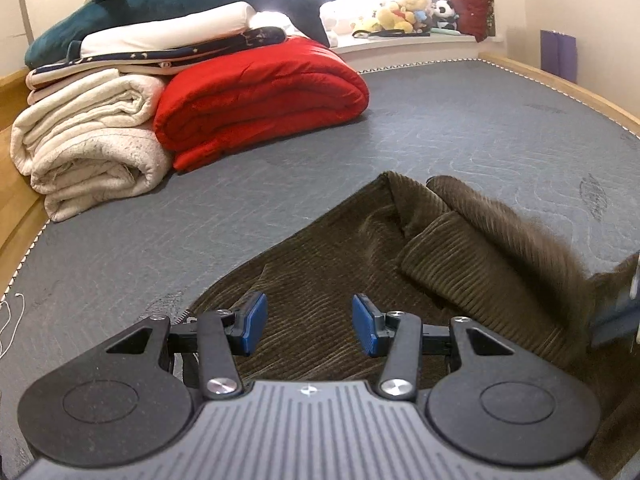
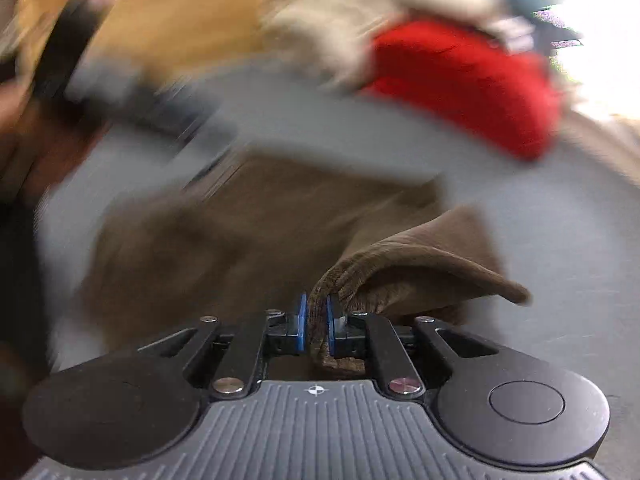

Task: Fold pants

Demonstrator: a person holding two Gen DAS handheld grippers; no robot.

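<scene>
Brown corduroy pants lie on the grey mattress. My left gripper hovers just above them, open, with nothing between its blue pads. To its right a flap of the pants is lifted and blurred. In the right wrist view my right gripper is shut on an edge of the pants, and the cloth bunches between the blue pads. That view is heavily motion-blurred. The right gripper's body shows at the left wrist view's right edge.
A folded red quilt and cream blankets are stacked at the mattress's far left, with a plush shark on top. Stuffed toys sit on the windowsill. A wooden bed frame rims the mattress. A blurred arm shows at upper left.
</scene>
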